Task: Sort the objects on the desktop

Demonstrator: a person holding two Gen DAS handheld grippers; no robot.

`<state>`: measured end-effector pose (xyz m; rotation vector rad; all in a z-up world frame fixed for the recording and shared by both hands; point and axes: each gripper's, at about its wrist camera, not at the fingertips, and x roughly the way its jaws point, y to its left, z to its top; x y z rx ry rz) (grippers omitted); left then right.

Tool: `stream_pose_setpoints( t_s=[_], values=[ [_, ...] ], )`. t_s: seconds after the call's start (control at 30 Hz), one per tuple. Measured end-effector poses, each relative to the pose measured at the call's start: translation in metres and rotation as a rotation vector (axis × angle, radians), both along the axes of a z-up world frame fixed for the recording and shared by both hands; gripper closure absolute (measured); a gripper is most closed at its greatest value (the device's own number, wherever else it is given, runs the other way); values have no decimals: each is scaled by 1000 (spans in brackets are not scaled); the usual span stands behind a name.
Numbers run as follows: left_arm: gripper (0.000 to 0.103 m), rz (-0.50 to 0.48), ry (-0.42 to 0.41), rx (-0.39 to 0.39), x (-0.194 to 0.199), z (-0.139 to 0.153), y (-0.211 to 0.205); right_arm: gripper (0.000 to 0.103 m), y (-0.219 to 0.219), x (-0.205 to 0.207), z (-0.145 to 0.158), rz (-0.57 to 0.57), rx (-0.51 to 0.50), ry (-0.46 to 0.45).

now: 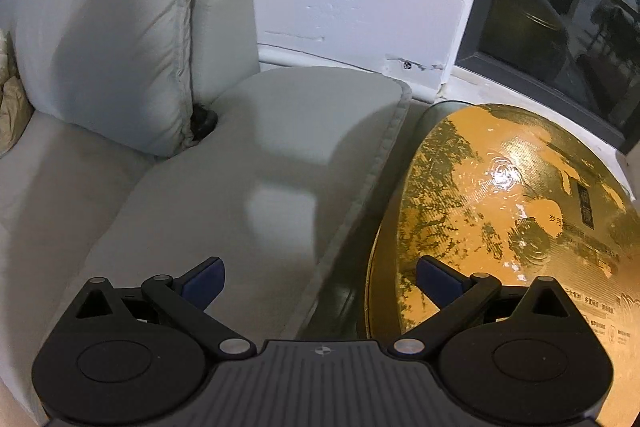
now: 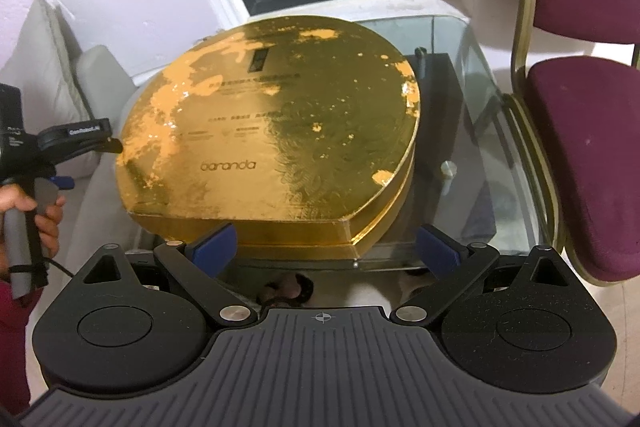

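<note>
Right wrist: gold box (image 2: pixel 272 131) covers glass table (image 2: pixel 472 75), sofa (image 1: pixel 208 163) apparently touching.

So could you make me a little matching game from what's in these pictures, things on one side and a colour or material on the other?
Things:
1. round box
2. chair seat
3. sofa cushion
4. table top

Descriptions:
A. clear glass
B. pale grey fabric
C. shiny gold, worn in patches
D. dark purple-red padding

Pairs: 1-C, 2-D, 3-B, 4-A
</note>
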<state>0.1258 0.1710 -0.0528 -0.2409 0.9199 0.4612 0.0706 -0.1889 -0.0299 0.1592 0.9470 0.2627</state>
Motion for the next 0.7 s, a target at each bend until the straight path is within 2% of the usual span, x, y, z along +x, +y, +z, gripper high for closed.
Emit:
stream_pose_setpoints(
  t_s=[0.43,0.7],
  values=[
    [0,28,-8,33,20,-1,7,4,-3,3,-1,-6,15,13],
    [0,14,30,101,41,-7,5,4,-9,0,0,-8,23,11]
  ],
)
